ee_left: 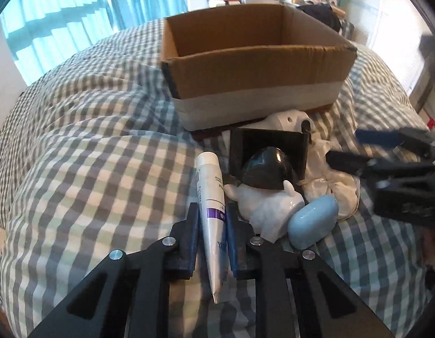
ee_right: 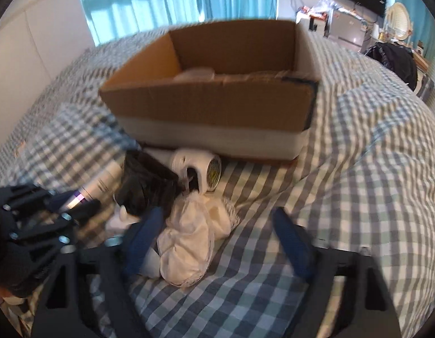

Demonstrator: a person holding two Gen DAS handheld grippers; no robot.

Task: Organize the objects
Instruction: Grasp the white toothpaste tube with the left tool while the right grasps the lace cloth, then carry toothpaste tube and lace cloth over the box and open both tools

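My left gripper [ee_left: 212, 214] is shut on a white tube with a purple band [ee_left: 210, 197], which points away toward an open cardboard box [ee_left: 254, 73] on the checked bedspread. Beside the tube lie a white figurine with a black top [ee_left: 266, 186], a pale blue oval case [ee_left: 313, 221], a black holder [ee_left: 269, 143], a white device [ee_left: 288, 118] and a white cloth [ee_left: 330, 186]. My right gripper [ee_right: 220, 219] is open, hovering over the white cloth [ee_right: 189, 242]. It also shows at the right in the left wrist view [ee_left: 369, 146]. The left gripper with the tube [ee_right: 99, 186] shows at the left in the right wrist view.
The box [ee_right: 212, 107] holds something pale and plastic-wrapped [ee_right: 195, 74]. The checked bedspread [ee_left: 90, 155] spreads to the left and right of the pile. Teal curtains [ee_left: 76, 8] and a cluttered desk [ee_right: 344, 25] stand beyond the bed.
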